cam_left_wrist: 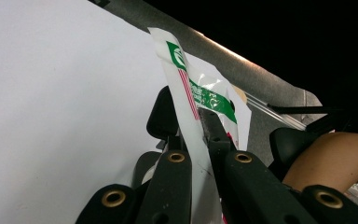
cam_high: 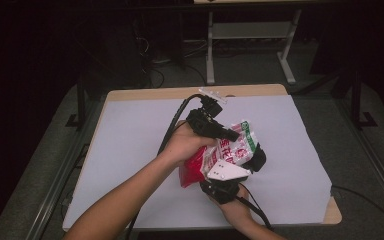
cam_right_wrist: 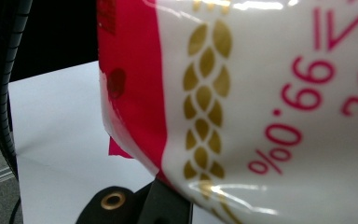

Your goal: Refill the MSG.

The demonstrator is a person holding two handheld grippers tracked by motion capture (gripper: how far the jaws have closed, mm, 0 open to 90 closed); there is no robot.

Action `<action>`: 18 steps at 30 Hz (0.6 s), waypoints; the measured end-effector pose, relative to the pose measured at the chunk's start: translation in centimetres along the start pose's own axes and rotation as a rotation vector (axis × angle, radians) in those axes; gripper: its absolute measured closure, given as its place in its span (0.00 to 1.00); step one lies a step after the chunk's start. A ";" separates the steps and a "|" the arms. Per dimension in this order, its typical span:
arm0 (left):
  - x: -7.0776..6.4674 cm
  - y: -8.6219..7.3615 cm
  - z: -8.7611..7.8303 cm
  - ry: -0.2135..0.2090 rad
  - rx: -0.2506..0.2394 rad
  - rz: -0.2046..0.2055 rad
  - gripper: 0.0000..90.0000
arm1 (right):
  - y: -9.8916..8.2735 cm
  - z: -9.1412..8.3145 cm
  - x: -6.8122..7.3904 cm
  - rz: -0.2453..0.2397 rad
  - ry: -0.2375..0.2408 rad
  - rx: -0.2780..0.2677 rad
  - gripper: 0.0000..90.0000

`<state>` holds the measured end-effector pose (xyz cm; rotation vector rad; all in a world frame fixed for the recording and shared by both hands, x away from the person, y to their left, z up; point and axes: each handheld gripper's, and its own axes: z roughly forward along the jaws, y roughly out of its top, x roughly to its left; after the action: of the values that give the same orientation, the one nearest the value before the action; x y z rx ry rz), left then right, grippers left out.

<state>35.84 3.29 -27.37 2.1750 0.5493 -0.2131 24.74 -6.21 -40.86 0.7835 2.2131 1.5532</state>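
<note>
High view, centre of frame: left hand-held gripper [cam_high: 232,134] clamping shut on packet [cam_high: 230,150] above white desk [cam_high: 130,150]; right hand-held gripper [cam_high: 247,167] seemingly pinching it too, lower down.

The bag [cam_right_wrist: 261,102] hides the right claw's [cam_right_wrist: 177,205] tips.
</note>
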 end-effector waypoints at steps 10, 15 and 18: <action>0.0 -0.1 0.2 0.002 0.005 -0.004 1.00 | -0.1 0.1 0.1 0.002 0.004 0.003 1.00; 0.0 0.0 0.3 0.003 0.008 -0.002 1.00 | -0.1 0.1 0.1 0.005 0.005 0.003 1.00; 0.1 -0.1 0.3 0.005 0.011 0.000 1.00 | -0.1 0.1 0.0 0.007 0.006 0.004 1.00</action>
<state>35.88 3.12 -27.61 2.1871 0.5516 -0.2115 24.75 -6.11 -41.01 0.7891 2.2204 1.5573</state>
